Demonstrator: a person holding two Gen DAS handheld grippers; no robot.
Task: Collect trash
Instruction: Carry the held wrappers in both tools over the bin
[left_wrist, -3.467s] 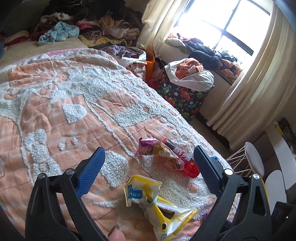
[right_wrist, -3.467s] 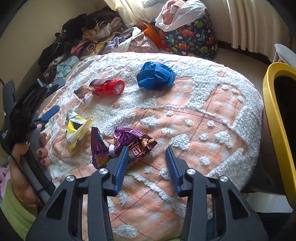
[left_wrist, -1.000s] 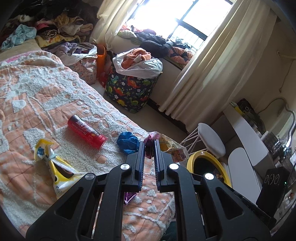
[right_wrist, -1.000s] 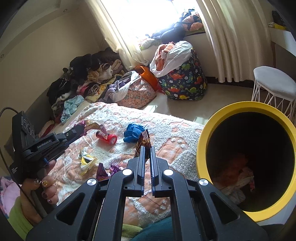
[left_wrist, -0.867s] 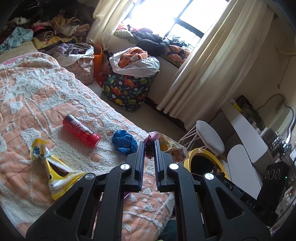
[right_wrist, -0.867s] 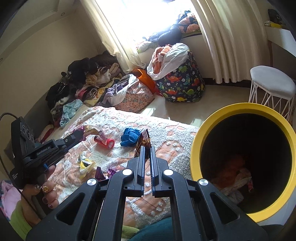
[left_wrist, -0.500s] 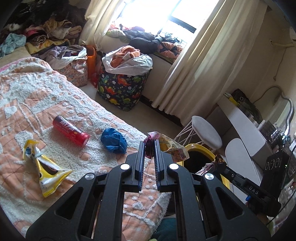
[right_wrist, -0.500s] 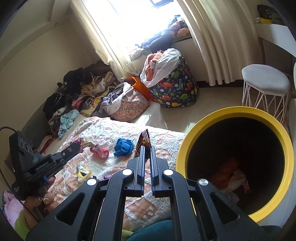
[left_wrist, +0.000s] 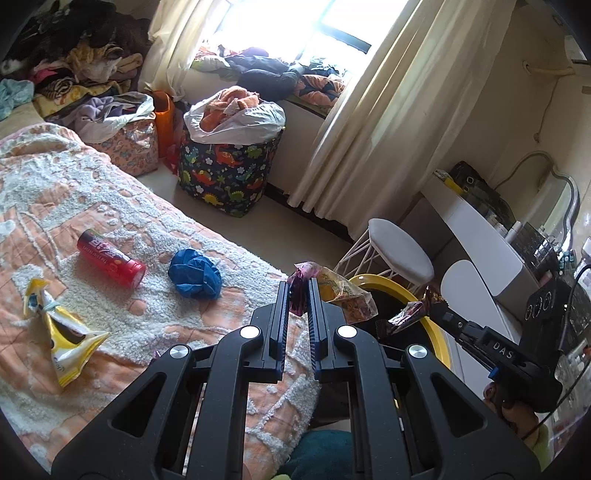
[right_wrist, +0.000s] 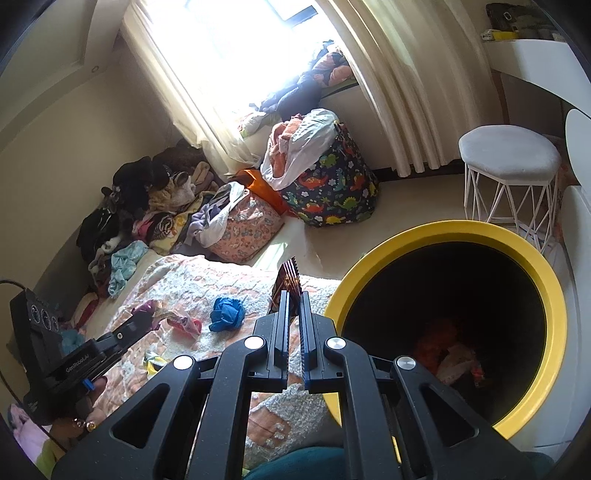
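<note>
My left gripper is shut on a purple and yellow snack wrapper, held above the bed's foot near the yellow trash bin. My right gripper is shut on a dark brown wrapper, just left of the bin's yellow rim; trash lies inside the bin. The right gripper with its wrapper also shows over the bin in the left wrist view. On the bed lie a red can, a blue crumpled wad and a yellow wrapper.
A white stool stands beyond the bin. A dinosaur-print laundry bag and a pink bag stand on the floor by the curtain. Clothes are piled by the wall. A white desk is at the right.
Both grippers, empty and open 3.5 s ago, are shut on wrappers. Over the last second both have moved toward the yellow bin, which looms larger in the right wrist view.
</note>
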